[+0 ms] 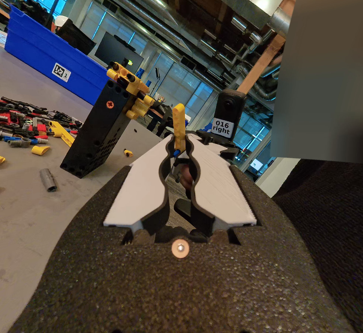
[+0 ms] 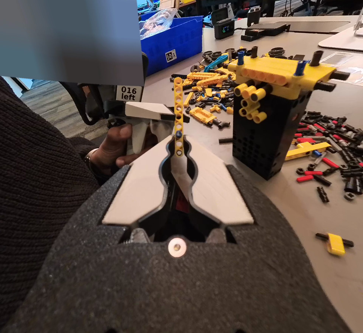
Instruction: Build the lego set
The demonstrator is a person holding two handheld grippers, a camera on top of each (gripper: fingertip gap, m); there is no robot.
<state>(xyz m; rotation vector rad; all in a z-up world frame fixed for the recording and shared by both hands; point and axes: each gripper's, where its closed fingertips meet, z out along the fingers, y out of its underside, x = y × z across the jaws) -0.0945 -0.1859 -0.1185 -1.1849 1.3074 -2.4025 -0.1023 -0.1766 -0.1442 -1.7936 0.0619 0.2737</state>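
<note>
Pinching the same yellow strip from both sides, the two grippers meet in the air just off the table's edge. In the left wrist view the left gripper has its fingers pressed together on the strip's lower end, and the strip shows edge-on, standing nearly upright with a small blue pin at its foot. Left of it in that view lie a grey tube, a scatter of loose parts and a blue bin farther back; a black block topped with yellow pieces stands tilted in the frame, near the strip. Behind the strip only the right gripper's black camera is clear.

The right wrist view shows the strip's broad face and its row of holes, with the blue pin through one of them. The right gripper has its fingers closed on the lower end. At the left a hand holds the left gripper, which clamps the strip higher up, at mid-length. To the right, the black block stands on the table, loose parts spread beyond it, and a yellow piece on a black axle lies apart near the edge.
</note>
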